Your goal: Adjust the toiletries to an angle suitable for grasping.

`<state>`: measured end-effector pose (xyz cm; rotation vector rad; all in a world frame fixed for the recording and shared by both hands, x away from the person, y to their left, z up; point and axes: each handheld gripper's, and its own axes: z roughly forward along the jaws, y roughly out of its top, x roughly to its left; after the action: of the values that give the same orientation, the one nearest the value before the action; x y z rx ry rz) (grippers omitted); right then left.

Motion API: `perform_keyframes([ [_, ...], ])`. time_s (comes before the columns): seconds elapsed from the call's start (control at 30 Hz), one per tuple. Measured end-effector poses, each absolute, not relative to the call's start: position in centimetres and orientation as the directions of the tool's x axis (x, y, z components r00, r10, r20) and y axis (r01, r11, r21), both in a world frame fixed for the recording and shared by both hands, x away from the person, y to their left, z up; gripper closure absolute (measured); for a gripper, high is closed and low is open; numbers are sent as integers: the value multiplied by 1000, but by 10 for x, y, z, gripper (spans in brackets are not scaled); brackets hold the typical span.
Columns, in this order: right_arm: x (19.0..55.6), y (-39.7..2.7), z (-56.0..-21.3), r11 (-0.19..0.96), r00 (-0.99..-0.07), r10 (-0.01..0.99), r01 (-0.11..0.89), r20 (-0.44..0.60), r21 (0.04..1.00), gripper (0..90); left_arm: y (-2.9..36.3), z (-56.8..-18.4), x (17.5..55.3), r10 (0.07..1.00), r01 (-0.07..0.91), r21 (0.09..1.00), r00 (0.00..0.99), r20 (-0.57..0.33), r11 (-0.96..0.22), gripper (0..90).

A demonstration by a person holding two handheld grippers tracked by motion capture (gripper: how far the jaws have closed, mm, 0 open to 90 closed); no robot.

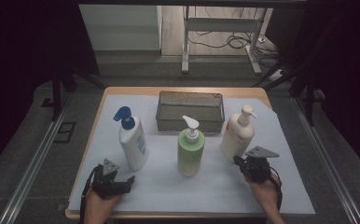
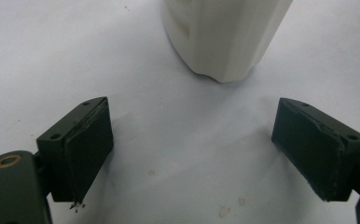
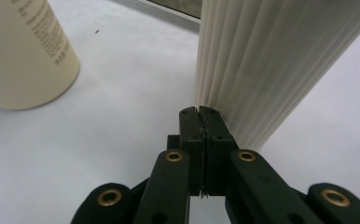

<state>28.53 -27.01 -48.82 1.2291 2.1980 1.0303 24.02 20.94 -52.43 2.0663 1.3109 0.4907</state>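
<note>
my right gripper (image 3: 200,111) has its jaws pressed flat together with nothing between them, the tips right at the foot of the ribbed cream bottle (image 3: 271,60); i can't tell if they touch it. shut like that it can only nudge, so i judge it must back off and spread before it can take the bottle. the green bottle (image 3: 22,51) stands to its left, well apart.

my left gripper (image 2: 192,154) holds its jaws wide apart and empty, the pads low over the white sheet (image 2: 47,51), aimed at the base of the blue-pump bottle (image 2: 225,32) just ahead. the gap looks wide enough to slide around it, which i take to be why it waits open.

from above, the three bottles stand upright in a loose row, blue-pump bottle (image 1: 133,140), green (image 1: 190,150), cream (image 1: 237,133), with the wire basket (image 1: 190,97) behind them, empty. there is clear sheet between neighbours and in front of the row, but both hands work close to the table (image 1: 183,89) front edge.
</note>
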Motion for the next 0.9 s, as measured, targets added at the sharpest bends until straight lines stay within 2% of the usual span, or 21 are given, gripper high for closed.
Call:
perform_keyframes([
  [0.57,295,-285,-492,315,-481,877,567,-5,761,866,209,-524,240,900,664,684,434,-24,-302,122],
  [0.9,289,-285,-487,302,-487,873,559,12,772,774,209,-524,240,900,664,684,434,-24,-302,122],
])
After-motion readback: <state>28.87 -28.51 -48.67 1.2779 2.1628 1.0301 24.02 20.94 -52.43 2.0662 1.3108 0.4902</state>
